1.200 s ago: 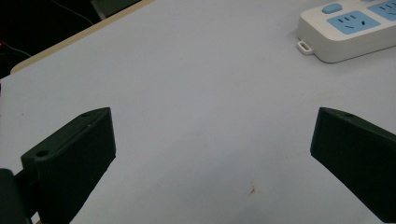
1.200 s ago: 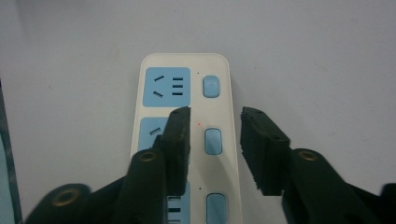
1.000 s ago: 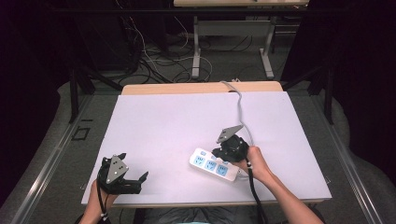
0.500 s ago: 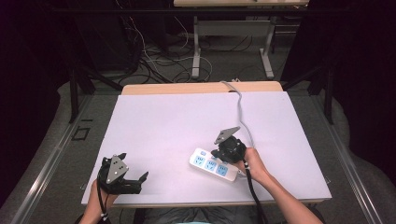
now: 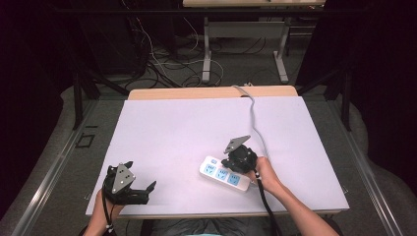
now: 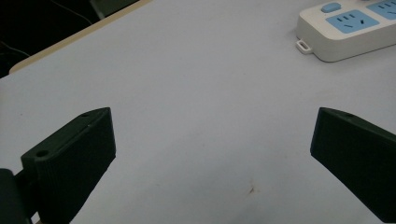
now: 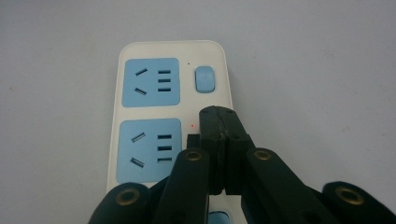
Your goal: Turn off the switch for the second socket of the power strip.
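Observation:
A white power strip [image 5: 221, 174] with blue sockets lies on the pale table [image 5: 177, 132], right of middle near the front. My right gripper [image 5: 227, 163] hovers over it with its jaws shut and nothing between them. In the right gripper view the shut tips [image 7: 218, 116] sit above the power strip [image 7: 140, 140], just short of its blue switch [image 7: 204, 78], and a small red dot [image 7: 192, 125] glows beside them. My left gripper [image 5: 141, 175] rests at the front left, open and empty. In the left gripper view its jaws [image 6: 215, 119] stand wide apart, with the power strip [image 6: 345, 28] at the upper right.
The strip's grey cable [image 5: 253, 118] runs from the right hand back over the table's far edge. A wooden strip [image 5: 196, 92] borders the far side. Beyond the table are table legs [image 5: 206, 54] and loose cables on the floor [image 5: 157, 64].
My right gripper has edged slightly left and nearer over the power strip. The left gripper has stayed put.

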`<act>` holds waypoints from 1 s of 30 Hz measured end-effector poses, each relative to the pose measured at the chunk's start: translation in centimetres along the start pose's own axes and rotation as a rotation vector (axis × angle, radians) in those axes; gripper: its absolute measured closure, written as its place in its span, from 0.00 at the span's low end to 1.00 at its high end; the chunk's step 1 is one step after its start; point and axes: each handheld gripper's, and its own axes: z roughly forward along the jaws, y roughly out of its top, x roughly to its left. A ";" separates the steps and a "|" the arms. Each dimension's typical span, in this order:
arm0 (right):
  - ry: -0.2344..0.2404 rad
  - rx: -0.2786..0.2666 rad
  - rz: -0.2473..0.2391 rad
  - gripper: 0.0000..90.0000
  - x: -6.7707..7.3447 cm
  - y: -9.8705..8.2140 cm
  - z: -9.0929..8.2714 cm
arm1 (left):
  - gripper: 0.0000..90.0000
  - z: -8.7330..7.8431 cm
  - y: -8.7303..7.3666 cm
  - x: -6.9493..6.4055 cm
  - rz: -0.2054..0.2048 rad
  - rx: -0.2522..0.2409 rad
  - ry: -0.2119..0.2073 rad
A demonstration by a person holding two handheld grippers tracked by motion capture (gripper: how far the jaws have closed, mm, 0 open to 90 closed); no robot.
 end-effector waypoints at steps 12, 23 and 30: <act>-0.003 -0.019 0.006 1.00 0.1 -0.3 0.1 | 0.00 0.0 0.0 0.0 0.002 0.001 0.001; -0.006 -0.019 0.011 1.00 0.1 -0.3 0.0 | 0.00 0.0 0.0 0.0 0.000 0.002 0.000; -0.011 -0.034 0.015 1.00 0.1 -0.4 0.1 | 0.00 0.0 0.0 0.0 0.001 0.002 0.001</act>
